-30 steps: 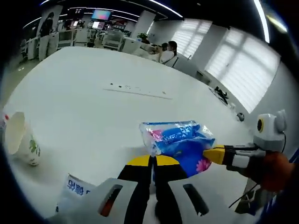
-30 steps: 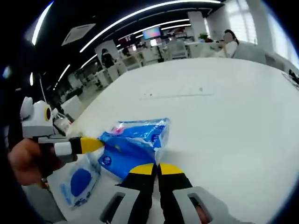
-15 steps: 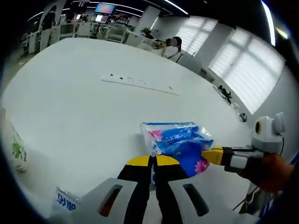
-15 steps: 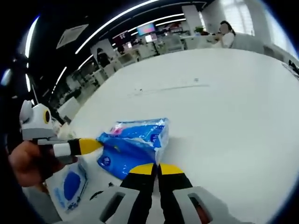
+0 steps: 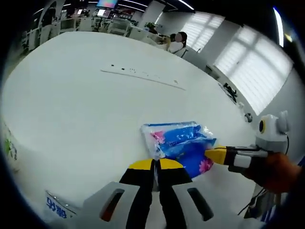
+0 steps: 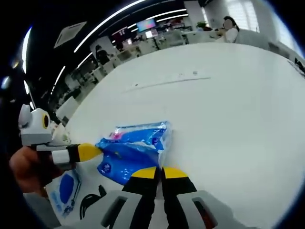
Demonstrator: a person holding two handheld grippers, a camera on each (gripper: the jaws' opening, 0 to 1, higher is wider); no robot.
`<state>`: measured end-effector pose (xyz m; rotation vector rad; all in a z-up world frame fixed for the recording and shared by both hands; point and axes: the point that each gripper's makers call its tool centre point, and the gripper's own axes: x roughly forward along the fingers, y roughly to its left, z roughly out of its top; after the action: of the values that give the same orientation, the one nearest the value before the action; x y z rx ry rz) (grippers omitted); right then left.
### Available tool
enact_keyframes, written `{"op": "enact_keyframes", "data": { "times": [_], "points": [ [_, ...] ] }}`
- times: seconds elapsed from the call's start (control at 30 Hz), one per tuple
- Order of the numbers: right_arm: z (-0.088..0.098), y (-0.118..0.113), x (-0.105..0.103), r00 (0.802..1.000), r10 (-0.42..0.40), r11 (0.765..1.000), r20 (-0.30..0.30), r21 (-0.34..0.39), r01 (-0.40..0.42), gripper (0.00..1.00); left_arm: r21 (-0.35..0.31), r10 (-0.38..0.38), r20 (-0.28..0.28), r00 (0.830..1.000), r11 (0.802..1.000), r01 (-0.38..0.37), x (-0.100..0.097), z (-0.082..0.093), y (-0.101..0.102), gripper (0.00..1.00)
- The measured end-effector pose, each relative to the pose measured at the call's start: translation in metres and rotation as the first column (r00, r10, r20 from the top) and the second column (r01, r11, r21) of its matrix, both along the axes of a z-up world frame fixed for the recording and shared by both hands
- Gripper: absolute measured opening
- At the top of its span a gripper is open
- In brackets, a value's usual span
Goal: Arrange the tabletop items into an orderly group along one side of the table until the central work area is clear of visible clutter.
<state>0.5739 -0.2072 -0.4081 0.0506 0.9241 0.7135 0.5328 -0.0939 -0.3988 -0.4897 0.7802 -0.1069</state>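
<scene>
Left gripper view: the cup has slid out of frame; the blue tissue pack [image 5: 181, 145], centre frame, stays clamped between the left hand-held gripper [image 5: 156, 164] and right hand-held gripper [image 6: 160, 170] above the desk [image 5: 71, 109], evidently mid-carry.

Left gripper [image 5: 156, 164]: rises from the bottom centre of the left gripper view; 2 yellow-tipped black jaws pressed together, clamped on the edge of the blue packet [image 5: 181, 143]. In the right gripper view it enters from the left edge, yellow tip against the packet's left end, held by a hand [image 6: 28, 167] at lower left.

Right gripper [image 6: 159, 172]: rises from the bottom centre of the right gripper view; 2 yellow-tipped jaws closed together on the packet's near edge. In the left gripper view it enters from the right edge, gripped by a hand [image 5: 274, 171] at lower right.
</scene>
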Motion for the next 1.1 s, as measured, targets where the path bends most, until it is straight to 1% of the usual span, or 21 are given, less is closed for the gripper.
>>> {"op": "enact_keyframes", "data": {
  "times": [0.23, 0.33, 0.37, 0.43, 0.5, 0.63, 0.7, 0.73, 0.8, 0.9, 0.97, 1.1],
  "points": [
    [0.001, -0.005, 0.005, 1.000, -0.018, 1.000, -0.001, -0.005, 0.018, 0.01, -0.003, -0.006, 0.009, 1.000, 1.000, 0.006, 0.008, 0.002, -0.003, 0.01],
    [0.002, -0.003, 0.010, 1.000, 0.002, 1.000, 0.018, -0.018, -0.002, 0.02, -0.004, 0.011, 0.010, 1.000, 1.000, -0.011, 0.008, 0.004, 0.000, 0.05],
    [0.002, -0.004, 0.012, 1.000, 0.006, 1.000, 0.030, -0.029, -0.005, 0.03, 0.007, 0.016, 0.006, 1.000, 1.000, -0.016, 0.007, 0.004, 0.003, 0.08],
    [0.003, -0.006, 0.013, 0.999, -0.008, 0.999, 0.035, -0.037, 0.010, 0.07, -0.010, 0.014, 0.005, 1.000, 1.000, -0.014, 0.006, 0.006, 0.002, 0.09],
    [0.005, -0.008, 0.016, 0.999, -0.032, 0.999, 0.030, -0.023, 0.032, 0.08, -0.004, 0.010, 0.012, 1.000, 1.000, -0.010, 0.005, 0.010, 0.004, 0.10],
    [0.007, -0.008, 0.013, 0.999, -0.028, 0.999, 0.040, -0.026, 0.029, 0.09, -0.006, 0.014, 0.008, 1.000, 1.000, -0.014, 0.003, 0.013, 0.007, 0.15],
    [0.009, -0.008, 0.011, 0.999, -0.024, 0.999, 0.045, -0.024, 0.025, 0.10, -0.002, 0.009, 0.003, 1.000, 1.000, -0.009, 0.000, 0.014, 0.009, 0.17],
    [0.011, -0.008, 0.010, 0.999, -0.023, 0.999, 0.048, -0.023, 0.024, 0.10, 0.009, 0.002, 0.002, 1.000, 1.000, -0.002, -0.002, 0.013, 0.010, 0.18],
    [0.015, -0.011, 0.002, 0.998, -0.022, 0.999, 0.053, -0.022, 0.023, 0.10, 0.015, -0.001, 0.003, 1.000, 1.000, 0.001, -0.005, 0.015, 0.014, 0.18],
    [0.017, -0.012, 0.002, 0.998, -0.022, 0.999, 0.060, -0.022, 0.024, 0.10, 0.017, 0.010, 0.009, 1.000, 1.000, -0.010, -0.011, 0.019, 0.019, 0.17],
    [0.021, -0.011, -0.004, 0.998, -0.022, 1.000, 0.064, -0.021, 0.023, 0.10, 0.020, 0.018, 0.010, 1.000, 1.000, -0.018, -0.017, 0.022, 0.023, 0.17],
    [0.020, -0.010, -0.003, 0.997, -0.012, 1.000, 0.074, -0.026, 0.014, 0.10, 0.027, 0.039, 0.019, 0.999, 0.999, -0.040, -0.030, 0.028, 0.029, 0.16]
  ]
}}
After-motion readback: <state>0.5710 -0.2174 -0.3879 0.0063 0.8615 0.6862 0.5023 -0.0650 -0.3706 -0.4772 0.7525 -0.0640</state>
